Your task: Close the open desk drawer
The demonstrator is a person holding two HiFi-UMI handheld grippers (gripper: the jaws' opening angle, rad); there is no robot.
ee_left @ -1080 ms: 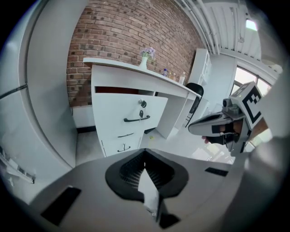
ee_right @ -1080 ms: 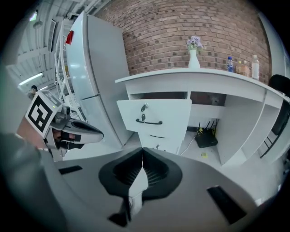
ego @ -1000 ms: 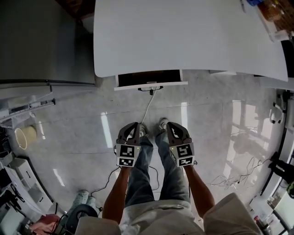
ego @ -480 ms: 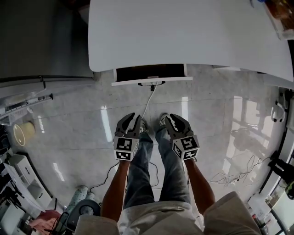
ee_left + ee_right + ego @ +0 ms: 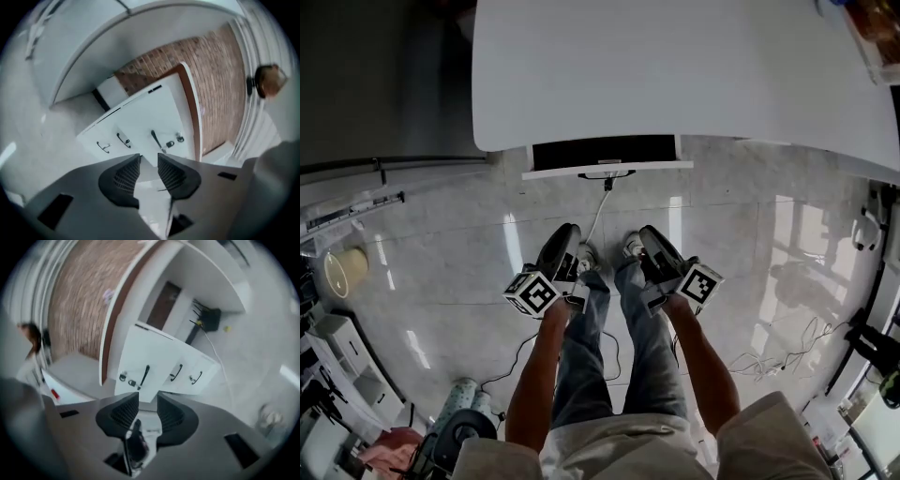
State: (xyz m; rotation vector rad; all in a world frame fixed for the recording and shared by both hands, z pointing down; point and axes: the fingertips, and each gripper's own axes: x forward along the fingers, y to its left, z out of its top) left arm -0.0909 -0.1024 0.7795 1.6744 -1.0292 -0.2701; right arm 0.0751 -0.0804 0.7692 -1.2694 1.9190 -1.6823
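From above, the drawer (image 5: 605, 153) juts open at the table's (image 5: 675, 66) near edge, well ahead of the left tongs (image 5: 565, 236) and right tongs (image 5: 649, 236), both now rolled sideways. The left gripper view shows jaws that have just opened wide on nothing. The right gripper view shows the same, so the push hasn't begun.

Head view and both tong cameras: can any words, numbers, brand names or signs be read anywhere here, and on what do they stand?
No readable words or numbers anywhere.
Black-and-white cube on the left tongs: square code patterns only, no letters.
Black-and-white cube on the right tongs: the same.
Orange packet at the top right edge: any print is too blurred to read.
White drawer unit with dark handles: no label visible.
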